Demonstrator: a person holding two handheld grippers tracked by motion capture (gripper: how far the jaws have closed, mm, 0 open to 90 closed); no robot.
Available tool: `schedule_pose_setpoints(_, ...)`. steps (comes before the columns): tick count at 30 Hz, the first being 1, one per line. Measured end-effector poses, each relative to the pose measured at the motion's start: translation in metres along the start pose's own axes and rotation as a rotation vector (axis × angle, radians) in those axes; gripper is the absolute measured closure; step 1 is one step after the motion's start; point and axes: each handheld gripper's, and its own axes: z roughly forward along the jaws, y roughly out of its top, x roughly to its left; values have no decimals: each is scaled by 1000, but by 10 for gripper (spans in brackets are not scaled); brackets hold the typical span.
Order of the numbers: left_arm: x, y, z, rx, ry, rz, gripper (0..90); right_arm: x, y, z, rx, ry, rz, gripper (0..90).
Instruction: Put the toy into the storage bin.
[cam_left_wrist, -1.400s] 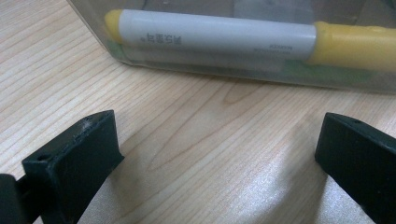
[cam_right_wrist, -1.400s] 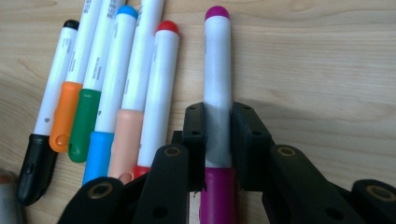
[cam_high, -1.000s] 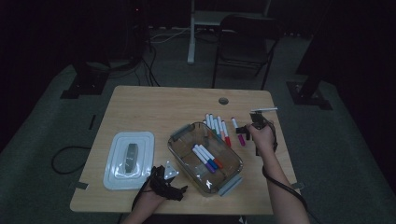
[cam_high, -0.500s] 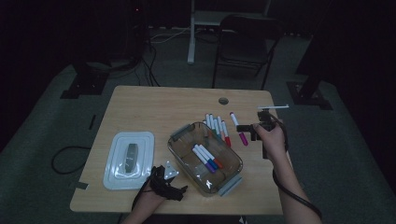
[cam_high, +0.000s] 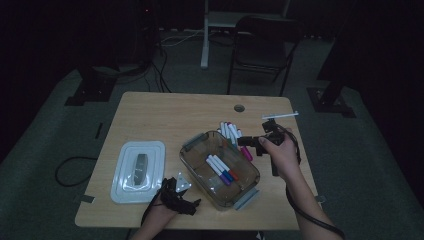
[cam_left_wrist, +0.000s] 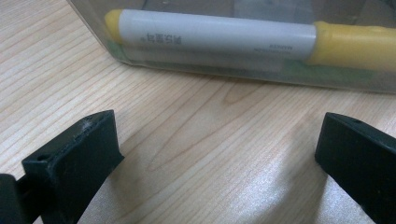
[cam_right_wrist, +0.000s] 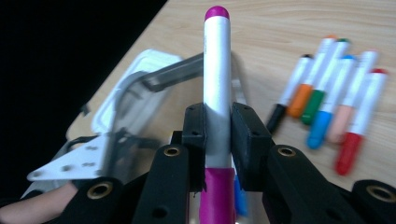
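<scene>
Marker in the air, bin waiting.
Right gripper (cam_right_wrist: 218, 128) clamps the magenta marker (cam_right_wrist: 216, 70); clear bin (cam_high: 200, 167) lies just left.

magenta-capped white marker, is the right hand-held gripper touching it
Touching. In the right gripper view, the right hand-held gripper has both black pads pressed against the barrel of the magenta-capped white marker, with no gap on either side.
</scene>
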Motion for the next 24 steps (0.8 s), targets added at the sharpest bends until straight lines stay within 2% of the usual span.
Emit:
schedule_pose_setpoints(1, 0, 0, 0, 0, 0, 0, 4, 10, -1, 5, 27, 15, -23, 767)
schedule_pose_setpoints(2, 0, 0, 0, 0, -1, -1, 4, 10, -1, 5, 27, 15, -23, 767)
schedule_pose_setpoints(6, 0, 0, 0, 1, 0, 0, 4, 26, -4, 18, 72, 46, -59, 767)
schedule_pose_setpoints(8, 0, 0, 0, 0, 0, 0, 4, 31, -6, 26, 97, 55, -68, 767)
schedule_pose_setpoints(9, 0, 0, 0, 0, 0, -1, 4, 35, -7, 36, 122, 64, -74, 767)
schedule_pose_setpoints(10, 0, 0, 0, 0, 0, -1, 4, 35, -7, 36, 122, 64, -74, 767)
schedule_pose_setpoints(12, 0, 0, 0, 0, 0, 0, 4, 39, -10, 46, 143, 80, -78, 767)
schedule_pose_setpoints(13, 0, 0, 0, 0, 0, -1, 4, 41, -12, 56, 165, 88, -76, 767)
schedule_pose_setpoints(14, 0, 0, 0, 0, 0, 0, 4, 41, -12, 56, 165, 88, -76, 767)
schedule_pose_setpoints(16, 0, 0, 0, 1, 0, 2, 4, 43, -14, 68, 197, 94, -76, 767)
schedule_pose_setpoints(17, 0, 0, 0, 1, 1, 2, 4, 45, -17, 81, 234, 80, -85, 766)
schedule_pose_setpoints(18, 0, 0, 0, 1, 1, 2, 4, 45, -17, 81, 234, 80, -85, 766)
schedule_pose_setpoints(19, 0, 0, 0, 1, 0, 0, 4, 46, -20, 94, 268, 89, -77, 766)
schedule_pose_setpoints(20, 0, 0, 0, 1, 0, 0, 4, 46, -20, 94, 268, 89, -77, 766)
schedule_pose_setpoints(21, 0, 0, 0, 1, -1, -1, 4, 47, -23, 105, 296, 85, -81, 766)
schedule_pose_setpoints(22, 0, 0, 0, 1, -1, 0, 4, 47, -23, 105, 296, 85, -81, 766)
schedule_pose_setpoints(23, 0, 0, 0, 1, -1, 0, 4, 49, -26, 115, 330, 88, -81, 766)
schedule_pose_setpoints(24, 0, 0, 0, 1, -1, 0, 4, 49, -26, 115, 330, 88, -81, 766)
